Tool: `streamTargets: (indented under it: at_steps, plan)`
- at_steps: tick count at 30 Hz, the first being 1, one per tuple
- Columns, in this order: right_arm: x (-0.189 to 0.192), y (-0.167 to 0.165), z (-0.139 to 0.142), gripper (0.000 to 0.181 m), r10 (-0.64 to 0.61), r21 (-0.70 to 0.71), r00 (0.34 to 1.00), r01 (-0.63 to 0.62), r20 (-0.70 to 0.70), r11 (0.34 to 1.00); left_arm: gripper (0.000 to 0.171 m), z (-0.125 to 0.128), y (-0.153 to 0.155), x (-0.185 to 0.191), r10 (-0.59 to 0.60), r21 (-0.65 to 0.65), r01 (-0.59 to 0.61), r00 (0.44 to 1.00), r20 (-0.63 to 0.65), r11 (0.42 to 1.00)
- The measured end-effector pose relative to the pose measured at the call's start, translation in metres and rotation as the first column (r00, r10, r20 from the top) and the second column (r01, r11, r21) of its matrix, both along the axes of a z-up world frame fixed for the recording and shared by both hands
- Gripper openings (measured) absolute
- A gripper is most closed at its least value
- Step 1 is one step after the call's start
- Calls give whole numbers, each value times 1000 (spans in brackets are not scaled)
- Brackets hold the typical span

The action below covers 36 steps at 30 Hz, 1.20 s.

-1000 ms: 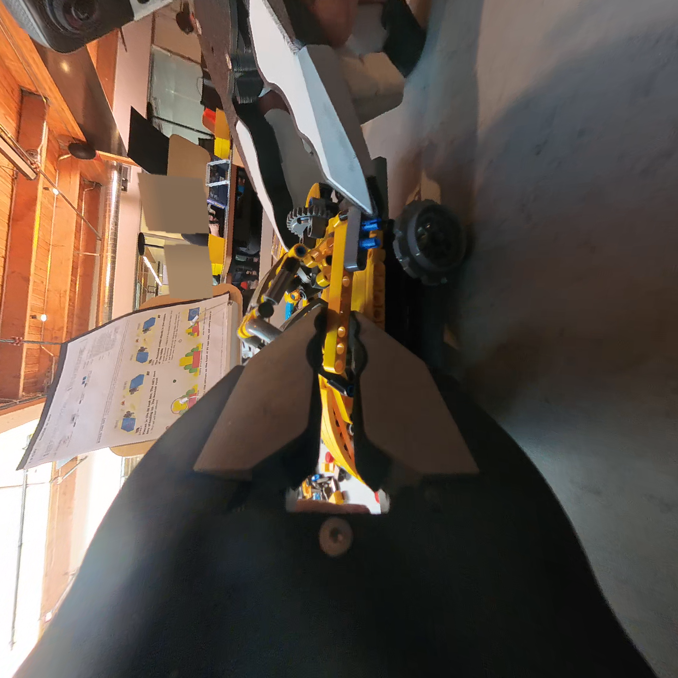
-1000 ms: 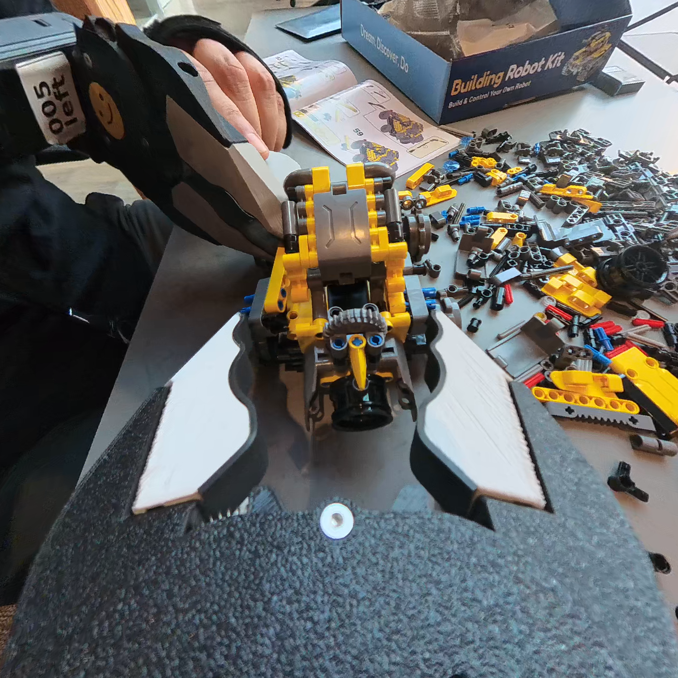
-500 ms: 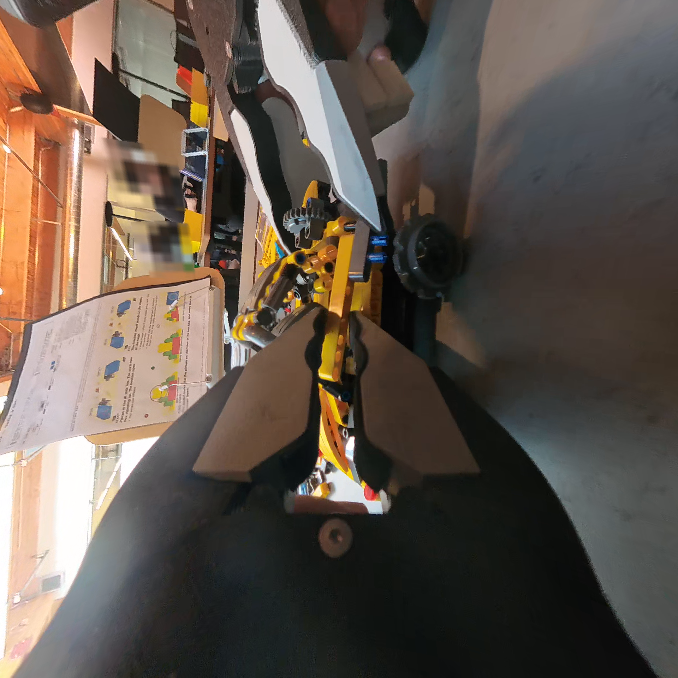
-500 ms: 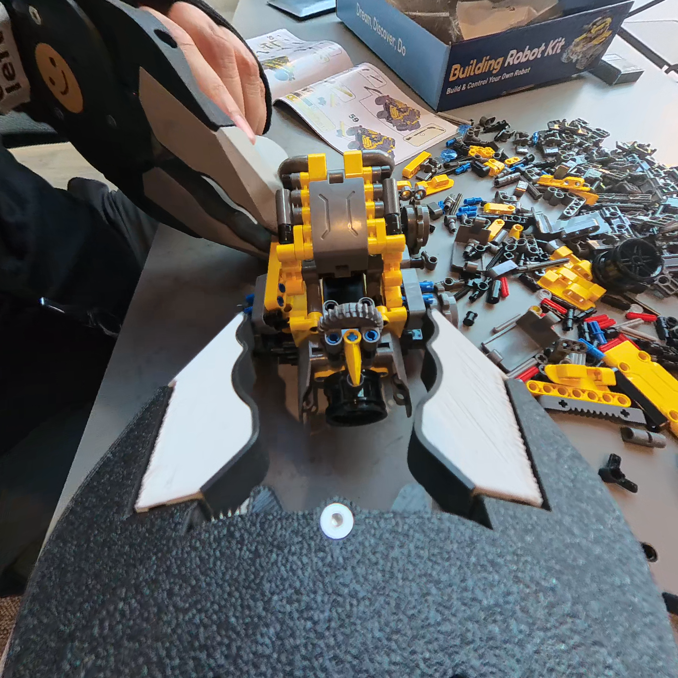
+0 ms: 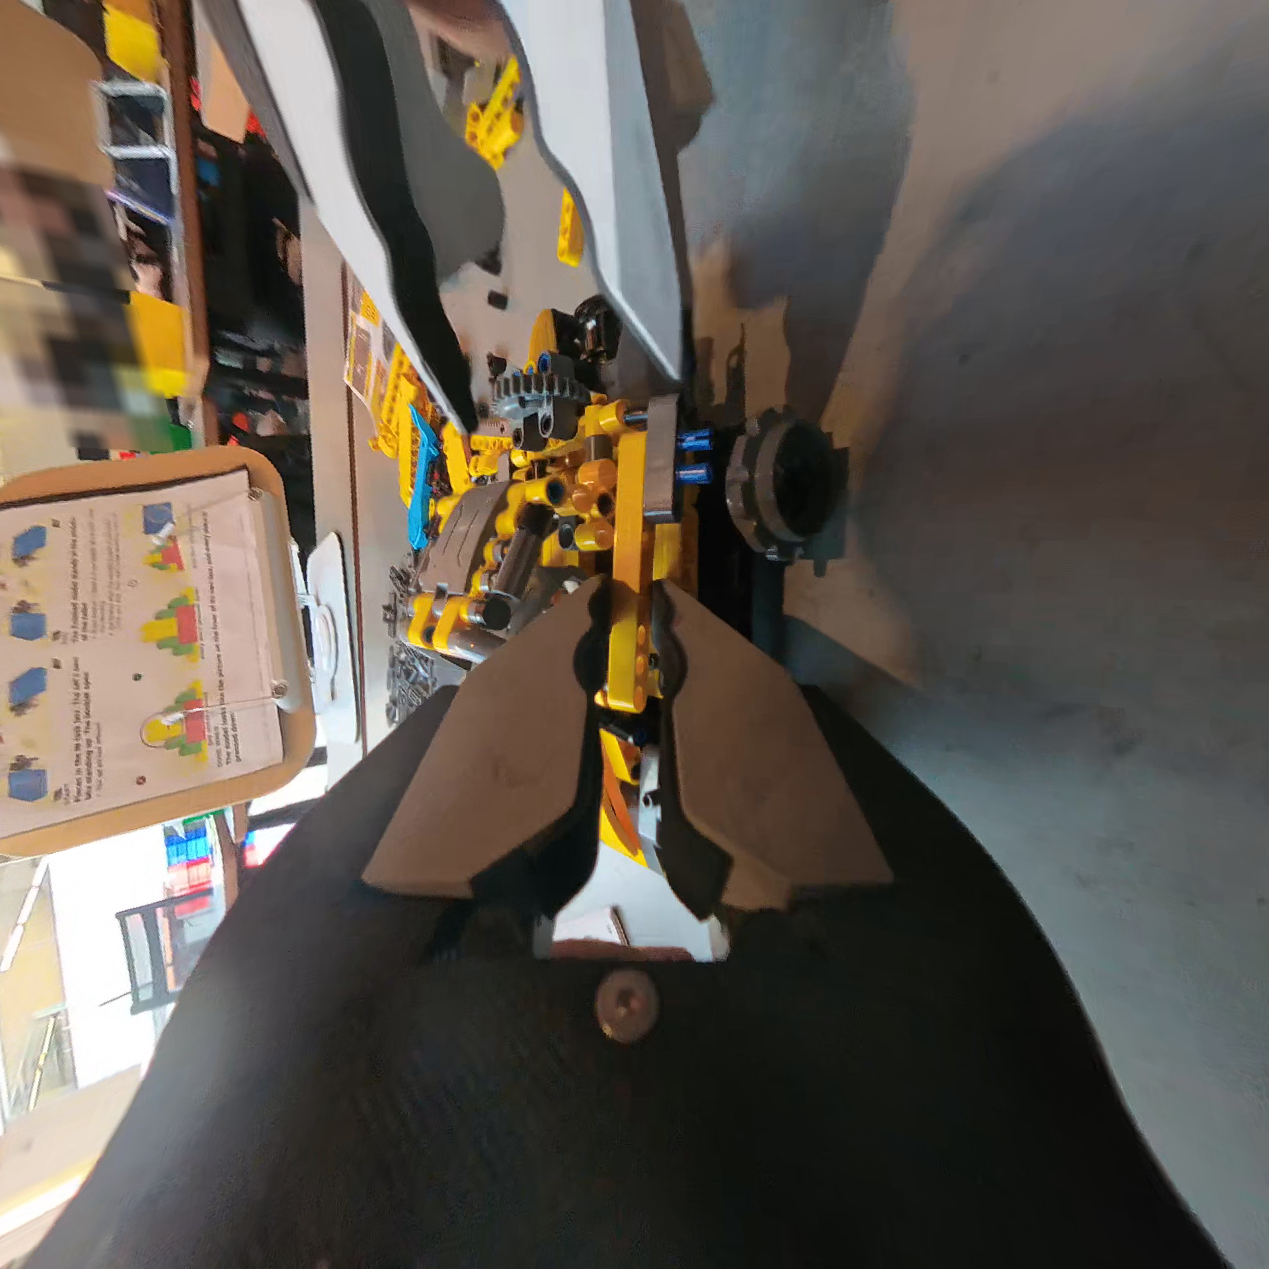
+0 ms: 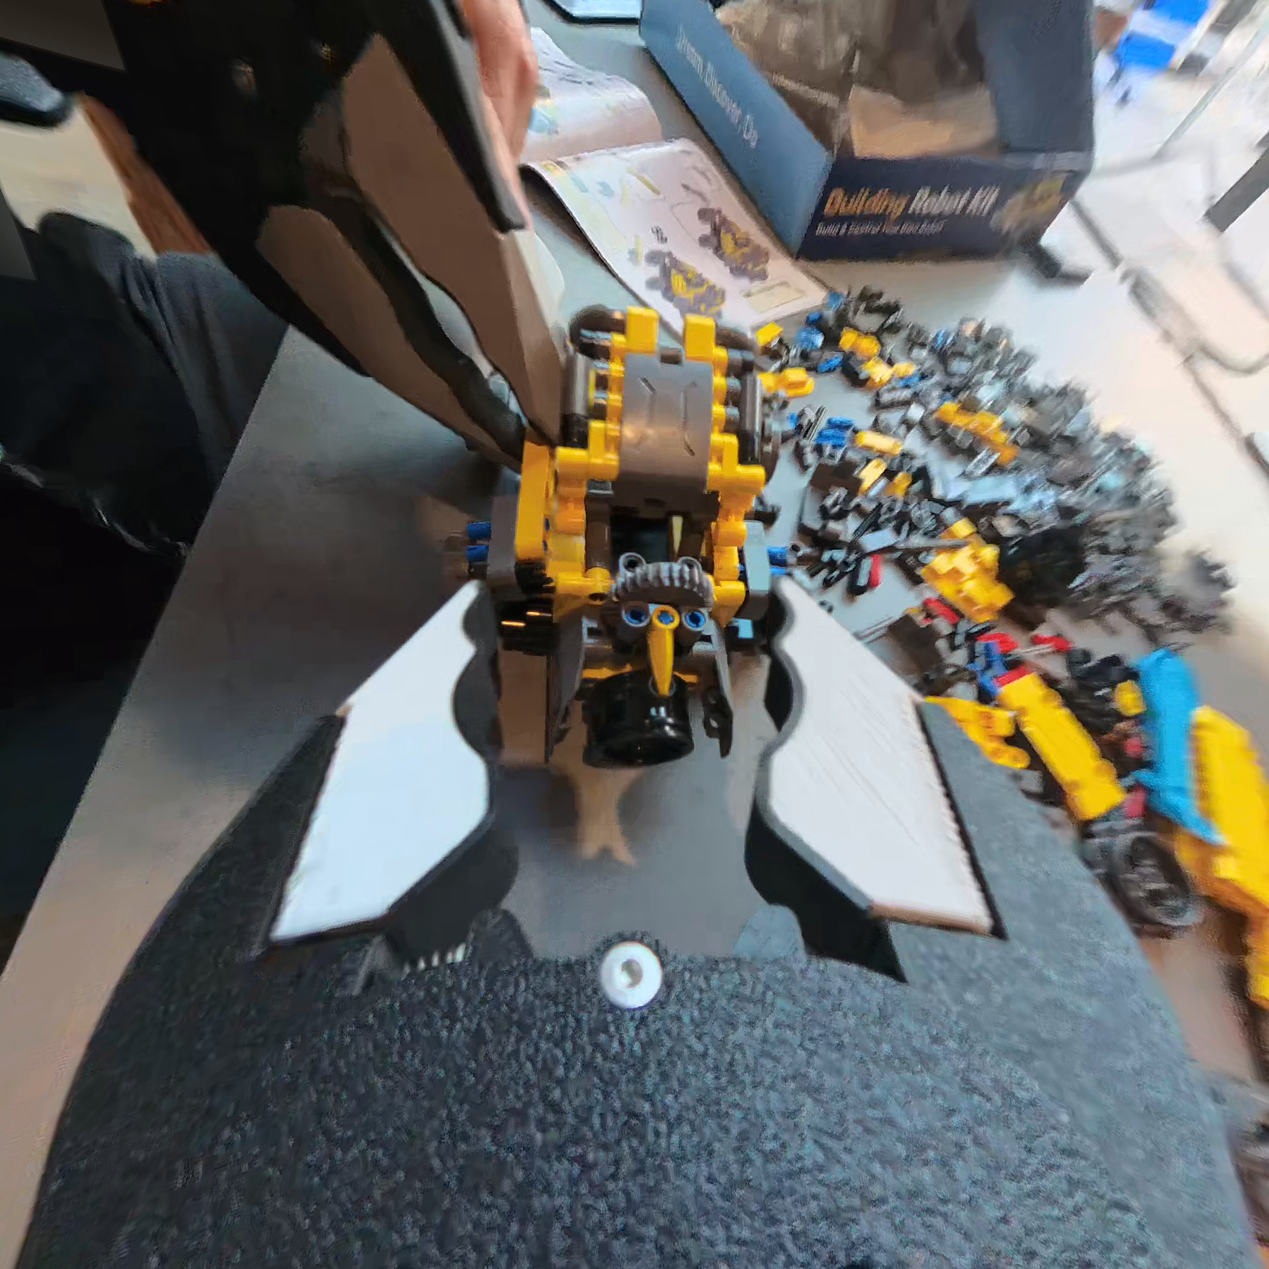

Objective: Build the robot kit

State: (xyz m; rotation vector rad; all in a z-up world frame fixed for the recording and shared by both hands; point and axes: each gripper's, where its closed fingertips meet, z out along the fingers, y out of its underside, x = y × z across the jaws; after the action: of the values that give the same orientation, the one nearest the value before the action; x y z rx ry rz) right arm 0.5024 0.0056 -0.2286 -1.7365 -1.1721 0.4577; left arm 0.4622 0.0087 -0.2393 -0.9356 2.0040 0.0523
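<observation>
A yellow, grey and black brick-built vehicle model (image 6: 652,481) sits at the near left edge of the grey table (image 6: 309,618). My right gripper (image 6: 628,597) is closed against its two grey sides, with the gear and black hub between the fingers. My left gripper (image 5: 628,604) is shut on a yellow beam on the model's side (image 5: 628,522). In the right wrist view it (image 6: 532,443) comes down from the upper left onto the model's left top edge. A black wheel (image 5: 783,487) on the model is next to the table (image 5: 1030,618). The right gripper's white fingers (image 5: 618,206) show at the top of the left wrist view.
A large pile of loose yellow, black, blue and red parts (image 6: 961,481) covers the table to the right. An open instruction booklet (image 6: 687,233) and a dark blue box (image 6: 893,206) lie behind. A person's hand (image 6: 505,62) is at the top. A clipboard with a printed sheet (image 5: 137,652) stands farther off. My hands' fingertips stand some 5 cm from each other.
Both grippers have swung with the model held between them; the views are blurred. The box and parts pile have shifted right and turned in the right wrist view. The left gripper stands steeper.
</observation>
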Motion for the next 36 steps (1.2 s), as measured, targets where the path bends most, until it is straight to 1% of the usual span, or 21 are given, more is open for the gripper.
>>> streamTargets:
  at_steps: [2, 4, 7, 8, 9, 11, 12, 17, 19, 21, 23, 26, 27, 30, 32, 33, 36]
  plan:
    - [-3, -14, 16, 54, 55, 105, 998, -57, 22, 993, 7, 0, -3, -1, 10, -28, -10, 1000, 2, 1000]
    - [-12, -29, 23, 39, 125, 135, 992, -125, 5, 983, 7, -1, -7, 0, 10, -61, -9, 1000, 11, 998]
    - [-17, -33, 3, 37, 148, 76, 985, -154, 83, 985, 7, -11, -11, -2, 20, -163, -23, 1000, -22, 986]
    - [-17, -32, -5, 37, 146, 60, 983, -153, 111, 986, 7, -11, -11, -1, 23, -172, -25, 1000, -14, 985]
    - [-17, -32, -6, 41, 146, 57, 983, -153, 110, 987, 7, -11, -10, -1, 31, -178, -32, 999, -11, 983]
    - [-20, -37, -3, 26, 173, 54, 981, -178, 89, 983, 7, -10, -9, -1, 45, -202, -44, 999, -1, 978]
    - [-19, -36, -2, 21, 167, 62, 982, -173, 91, 983, 7, -9, -9, -1, 46, -209, -43, 999, 8, 977]
    - [-18, -36, -2, 9, 170, 55, 981, -176, 88, 983, 7, -7, -8, 2, 45, -195, -42, 999, 9, 980]
    - [-16, -34, -6, 6, 155, 49, 982, -161, 112, 986, 7, -9, -10, 3, 44, -218, -42, 999, 1, 975]
    - [-15, -32, -11, 7, 147, 38, 981, -153, 129, 987, 8, -8, -14, 4, 45, -286, -39, 999, 12, 957]
    - [-14, -32, -10, 7, 147, 35, 982, -152, 115, 988, 8, -7, -14, 4, 51, -319, -41, 999, 21, 947]
    - [-14, -30, -9, 9, 141, 26, 984, -145, 105, 989, 8, -6, -15, 4, 27, -307, -16, 999, 30, 952]
    - [-13, -30, -10, 13, 137, 30, 984, -141, 112, 990, 8, -6, -16, 4, 16, -301, -5, 999, 31, 954]
    - [-14, -31, -13, 16, 141, 21, 982, -145, 122, 989, 8, -6, -15, 5, -7, -286, 18, 999, 38, 958]
    - [-14, -30, -12, 13, 137, 26, 982, -142, 126, 990, 8, -6, -15, 5, -12, -282, 25, 999, 48, 959]
    - [-14, -30, -11, 8, 138, 33, 983, -143, 124, 989, 8, -6, -14, 5, -7, -280, 21, 999, 51, 960]
    - [-14, -29, -11, 8, 131, 21, 985, -135, 115, 991, 8, -5, -14, 6, 2, -298, 19, 998, 69, 954]
